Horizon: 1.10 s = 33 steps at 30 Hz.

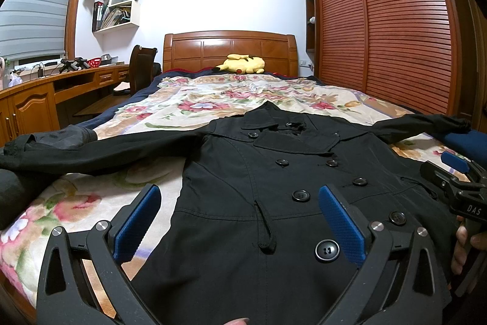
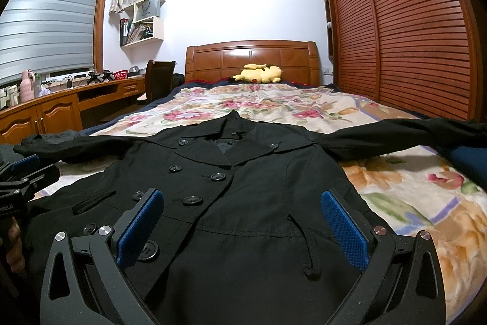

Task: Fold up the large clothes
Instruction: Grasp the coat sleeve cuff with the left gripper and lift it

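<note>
A black double-breasted coat (image 1: 274, 172) lies flat and face up on a bed covered with a floral blanket (image 1: 213, 99), its collar pointing toward the far wooden headboard (image 1: 229, 49) and its hem at the near edge. Both sleeves are spread straight out, one reaching to the left side of the bed, the other to the right. The left gripper (image 1: 240, 221) hovers above the coat's lower left half, its blue-padded jaws spread wide apart with nothing between them. The right gripper (image 2: 243, 224) hovers above the lower right half of the coat, its jaws equally wide apart and empty. Each gripper appears at the edge of the other's view, with part of a hand (image 1: 462, 245) holding the right one's handle. A yellow plush toy (image 1: 242, 64) rests at the far end of the bed by the headboard. A wooden desk (image 1: 36, 90) runs along the left wall under a window blind, and a slatted wardrobe (image 1: 380, 35) fills the right wall.
</note>
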{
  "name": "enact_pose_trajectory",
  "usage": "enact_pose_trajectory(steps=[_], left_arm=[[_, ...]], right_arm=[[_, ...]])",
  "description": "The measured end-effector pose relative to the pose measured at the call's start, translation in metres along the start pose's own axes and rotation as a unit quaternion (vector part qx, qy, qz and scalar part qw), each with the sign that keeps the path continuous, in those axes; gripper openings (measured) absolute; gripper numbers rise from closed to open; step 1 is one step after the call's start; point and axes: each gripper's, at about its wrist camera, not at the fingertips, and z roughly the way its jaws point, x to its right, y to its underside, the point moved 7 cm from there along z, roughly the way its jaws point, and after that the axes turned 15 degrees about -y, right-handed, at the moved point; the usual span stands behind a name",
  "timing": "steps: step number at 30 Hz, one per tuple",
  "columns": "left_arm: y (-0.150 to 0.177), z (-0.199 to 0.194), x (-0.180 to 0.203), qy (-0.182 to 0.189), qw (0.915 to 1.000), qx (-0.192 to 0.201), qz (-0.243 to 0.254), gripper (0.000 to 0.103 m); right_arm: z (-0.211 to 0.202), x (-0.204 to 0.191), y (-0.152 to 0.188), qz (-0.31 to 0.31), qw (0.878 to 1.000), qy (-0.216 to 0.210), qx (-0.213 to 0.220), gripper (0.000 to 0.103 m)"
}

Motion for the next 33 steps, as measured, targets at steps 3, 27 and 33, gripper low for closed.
enact_pose_trajectory(steps=[3, 27, 33], left_arm=[[-0.001, 0.000, 0.000, -0.001, 1.0000, 0.000, 0.006, 0.103], [-0.027, 0.039, -0.100, -0.028, 0.9966, -0.070, 0.034, 0.103], [-0.028, 0.055, -0.139, -0.056, 0.9941, -0.082, 0.042, 0.103]], right_arm=[[0.002, 0.000, 0.000, 0.001, 1.000, -0.003, -0.004, 0.103], [0.048, -0.038, -0.041, -0.047, 0.992, -0.098, -0.059, 0.103], [0.064, -0.043, -0.049, -0.051, 0.989, -0.128, -0.058, 0.103]])
